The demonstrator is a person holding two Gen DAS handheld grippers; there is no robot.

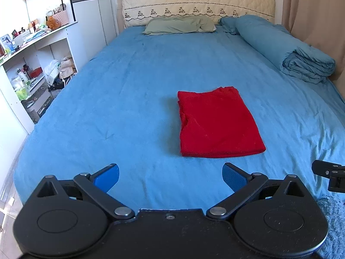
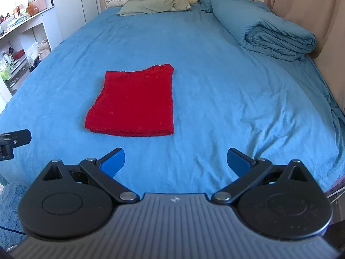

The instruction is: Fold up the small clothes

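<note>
A red garment [image 1: 217, 123] lies folded into a neat rectangle on the blue bed sheet [image 1: 129, 99]; it also shows in the right wrist view [image 2: 135, 103]. My left gripper [image 1: 170, 177] is open and empty, held back over the near edge of the bed, the garment ahead and slightly right. My right gripper [image 2: 175, 161] is open and empty, also pulled back, the garment ahead to its left. Part of the right gripper [image 1: 330, 177] shows at the right edge of the left wrist view, and part of the left gripper [image 2: 13, 142] at the left edge of the right wrist view.
A rolled blue duvet [image 1: 286, 47] lies along the bed's right side, a green pillow [image 1: 179, 24] at the headboard. White shelves [image 1: 36, 64] with clutter stand left of the bed. A curtain [image 2: 312, 10] hangs at the right. A blue rug [image 2: 10, 207] lies on the floor.
</note>
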